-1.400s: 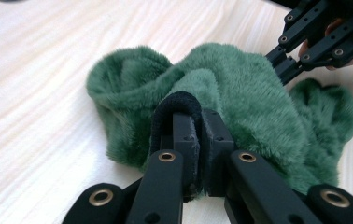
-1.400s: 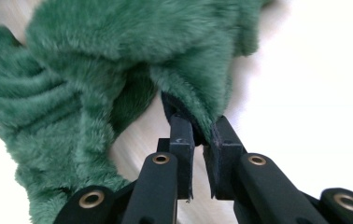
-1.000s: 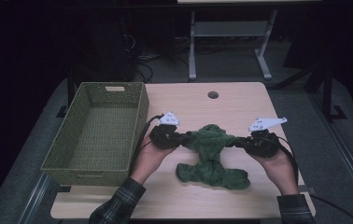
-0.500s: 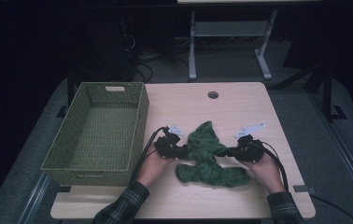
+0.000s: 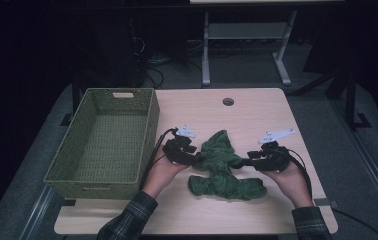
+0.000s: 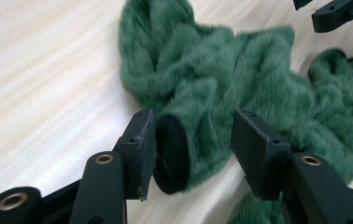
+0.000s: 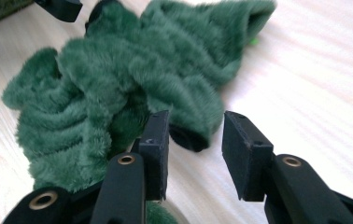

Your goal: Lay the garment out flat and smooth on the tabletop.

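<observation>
The green fleece garment lay crumpled on the table, in the middle of the near half, well to the right of the basket. It was bunched into thick folds, one lobe running up toward the far side and a broader mass spread toward the person. From its left edge a dark-rimmed cuff stuck out, and it sat right between the jaws of the left gripper. Those jaws had just been opening: the left pad stood just beside the cuff's rim, the right pad stood clear of the fleece with a gap showing, so nothing was pinched. Over on the other side, same story. A second dark-lined cuff poked out toward the right gripper, whose jaws had also just been opening and stood apart, the cuff's end lying between them without either pad pressing on it. In the high view the left gripper and the right gripper faced each other low over the wood, one at each flank of the garment, each carried in a hand with a plaid sleeve behind it. The woven green basket sat at the table's left edge, apart from the garment.
</observation>
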`<state>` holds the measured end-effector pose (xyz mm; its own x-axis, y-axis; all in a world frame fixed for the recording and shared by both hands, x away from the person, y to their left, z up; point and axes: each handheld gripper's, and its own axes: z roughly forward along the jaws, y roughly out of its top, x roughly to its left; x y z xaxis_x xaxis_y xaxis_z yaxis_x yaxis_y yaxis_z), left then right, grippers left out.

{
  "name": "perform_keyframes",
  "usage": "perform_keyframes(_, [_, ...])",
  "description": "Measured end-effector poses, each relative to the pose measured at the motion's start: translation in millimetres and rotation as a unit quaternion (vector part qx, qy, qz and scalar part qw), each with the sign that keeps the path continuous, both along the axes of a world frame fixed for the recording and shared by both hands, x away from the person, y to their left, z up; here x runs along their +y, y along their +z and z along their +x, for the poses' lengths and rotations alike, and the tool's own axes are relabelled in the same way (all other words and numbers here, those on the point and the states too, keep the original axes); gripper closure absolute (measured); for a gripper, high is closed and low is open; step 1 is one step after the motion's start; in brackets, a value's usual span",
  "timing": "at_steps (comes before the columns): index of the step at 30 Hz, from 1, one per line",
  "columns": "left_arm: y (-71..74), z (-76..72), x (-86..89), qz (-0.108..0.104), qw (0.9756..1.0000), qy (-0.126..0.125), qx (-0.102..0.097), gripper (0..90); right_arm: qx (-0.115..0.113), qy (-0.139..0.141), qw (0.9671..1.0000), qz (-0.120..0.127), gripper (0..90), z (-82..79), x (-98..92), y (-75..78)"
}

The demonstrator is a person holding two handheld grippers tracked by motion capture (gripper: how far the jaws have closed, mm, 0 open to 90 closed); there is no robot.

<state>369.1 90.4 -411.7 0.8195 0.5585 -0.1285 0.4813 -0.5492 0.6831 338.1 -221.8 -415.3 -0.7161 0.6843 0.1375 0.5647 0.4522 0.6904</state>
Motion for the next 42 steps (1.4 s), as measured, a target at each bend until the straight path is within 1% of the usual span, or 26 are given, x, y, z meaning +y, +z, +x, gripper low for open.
perform_keyframes(1, [2.5,1.8,-0.2,-0.003,1.0,0.002,-0.003,48.7,-0.001,0.0,1.0,0.003,60.8,2.1,0.3,2.1])
perform_keyframes(3, [8.7,8.8,-1.4,-0.017,0.9997,0.012,-0.01,48.6,0.0,-0.001,1.0,-0.004,60.2,7.2,3.5,6.0])
perform_keyframes(5, [10.3,12.2,-1.6,-0.015,0.9998,0.009,-0.012,48.4,-0.001,0.0,1.0,-0.009,60.2,10.4,4.9,7.9])
perform_keyframes(6, [11.6,18.8,-4.0,-0.02,0.9996,0.015,-0.013,48.3,-0.001,-0.002,1.0,-0.002,60.2,17.9,7.8,11.5])
perform_keyframes(7, [11.6,18.8,-4.0,-0.02,0.9996,0.015,-0.013,48.2,-0.001,-0.002,1.0,-0.002,60.2,17.9,7.8,11.5])
perform_keyframes(8, [12.1,22.9,-4.7,-0.018,0.9996,0.015,-0.013,48.2,-0.002,-0.004,1.0,0.002,60.3,24.7,9.8,13.2])
perform_keyframes(10, [11.4,34.8,-6.2,-0.021,0.9994,0.024,-0.01,48.2,-0.001,-0.005,0.9999,0.012,60.3,32.7,12.4,13.2])
perform_keyframes(11, [11.4,34.8,-6.2,-0.021,0.9994,0.024,-0.01,48.2,0.001,-0.007,0.9999,0.011,60.3,36.5,14.5,12.9])
perform_keyframes(12, [10.3,38.8,-6.4,-0.025,0.9993,0.028,-0.008,48.2,0.001,-0.007,0.9999,0.011,60.3,36.5,14.5,12.9])
perform_keyframes(13, [8.1,46.3,-6.5,-0.025,0.9991,0.033,-0.009,48.3,0.003,-0.011,0.9999,0.01,60.3,45.1,19.4,12.2])
perform_keyframes(15, [6.5,50.0,-6.5,-0.028,0.999,0.034,-0.007,48.4,0.002,-0.01,0.9999,0.01,60.3,48.2,20.9,11.6])
perform_keyframes(16, [4.7,53.7,-6.4,-0.029,0.9989,0.036,-0.006,48.5,0.007,-0.011,0.9999,0.007,60.2,52.3,22.9,11.0])
perform_keyframes(17, [1.9,57.4,-7.6,-0.038,0.9985,0.04,-0.004,48.4,0.007,-0.013,0.9999,0.007,60.3,60.1,27.3,9.3])
perform_keyframes(18, [-1.4,62.5,-8.8,-0.03,0.9988,0.039,-0.003,48.4,0.004,-0.012,0.9999,0.011,60.3,62.4,28.4,8.3])
perform_keyframes(20, [-5.9,66.7,-12.4,-0.031,0.9986,0.042,0.003,48.1,0.006,-0.016,0.9997,0.018,60.4,68.1,31.1,4.5])
perform_keyframes(21, [-7.9,68.9,-13.3,-0.027,0.9988,0.039,0.006,47.9,0.019,-0.016,0.9996,0.016,60.3,71.6,32.2,2.4])
perform_keyframes(24, [-15.2,73.1,-16.4,-0.028,0.9987,0.042,0.011,47.4,0.028,-0.017,0.9994,0.015,60.8,78.9,36.5,-6.3])
perform_keyframes(27, [-22.8,76.1,-17.9,-0.026,0.9985,0.042,0.024,47.3,0.044,-0.02,0.9987,0.014,60.9,83.7,40.1,-15.3])
perform_keyframes(28, [-24.6,77.2,-17.9,-0.021,0.9987,0.037,0.026,47.3,0.048,-0.02,0.9986,0.011,60.9,85.3,40.6,-18.7])
perform_keyframes(30, [-27.2,77.9,-19.3,-0.023,0.9987,0.035,0.028,47.3,0.054,-0.02,0.9982,0.015,61.3,87.9,40.8,-24.2])
perform_keyframes(35, [-32.7,77.3,-26.0,-0.021,0.9987,0.031,0.033,47.3,0.063,-0.019,0.9976,0.02,62.3,91.7,41.5,-31.5])
perform_keyframes(36, [-36.8,78.2,-27.6,-0.013,0.9989,0.025,0.039,47.6,0.068,-0.015,0.9975,0.016,62.7,93.4,42.0,-35.4])
perform_keyframes(37, [-38.6,78.4,-28.7,-0.015,0.9987,0.025,0.043,47.9,0.068,-0.012,0.9975,0.016,64.3,93.9,42.2,-36.9])
perform_keyframes(40, [-41.4,79.2,-29.4,-0.012,0.9985,0.02,0.049,52.6,0.075,-0.01,0.9971,0.01,70.5,95.2,43.1,-40.9])
perform_keyframes(41, [-43.8,79.5,-30.6,-0.017,0.9979,0.014,0.061,56.5,0.076,-0.007,0.997,0.01,73.3,95.5,43.1,-42.2])
perform_keyframes(42, [-44.7,79.5,-31.3,-0.014,0.9978,0.008,0.065,60.4,0.078,-0.006,0.9969,0.011,73.9,95.7,43.3,-43.5])
